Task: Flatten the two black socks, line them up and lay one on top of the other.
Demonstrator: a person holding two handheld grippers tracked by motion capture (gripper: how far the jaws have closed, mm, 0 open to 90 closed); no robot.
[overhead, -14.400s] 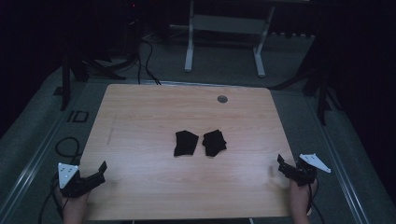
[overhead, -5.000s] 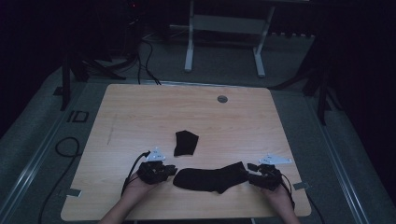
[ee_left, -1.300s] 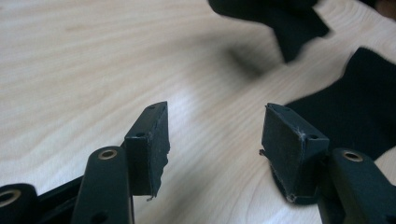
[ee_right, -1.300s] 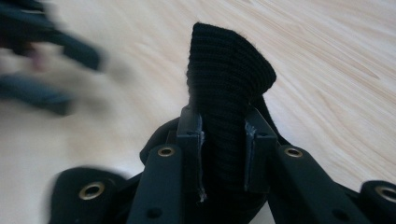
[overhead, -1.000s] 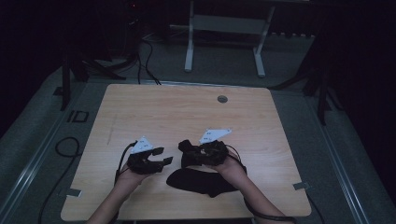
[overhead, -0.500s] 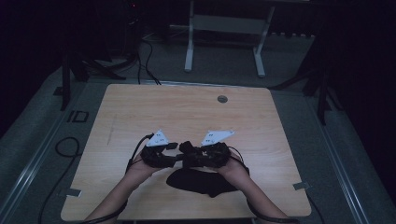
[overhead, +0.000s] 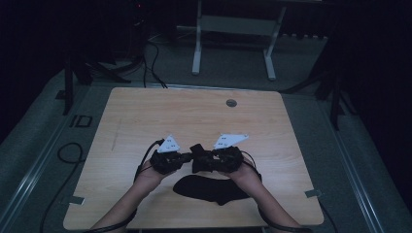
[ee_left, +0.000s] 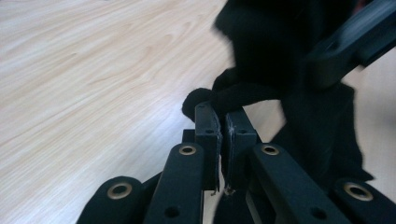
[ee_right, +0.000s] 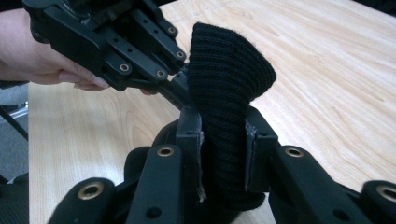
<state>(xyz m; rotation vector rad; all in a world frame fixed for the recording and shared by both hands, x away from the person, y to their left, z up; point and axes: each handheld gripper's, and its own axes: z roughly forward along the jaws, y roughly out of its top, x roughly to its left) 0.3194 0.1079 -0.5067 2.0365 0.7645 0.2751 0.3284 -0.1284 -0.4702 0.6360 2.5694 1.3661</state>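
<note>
Above wooden table [overhead: 145, 116], both grippers, left [overhead: 187, 158] and right [overhead: 201, 159], clamp one black sock [ee_right: 226, 93].

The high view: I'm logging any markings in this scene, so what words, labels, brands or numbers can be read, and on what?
"ID": dark marking on the grey floor mat left of the table; blurred, so the reading is uncertain.
Nothing readable on the table, the black socks, or the grippers' grey plates.
</note>
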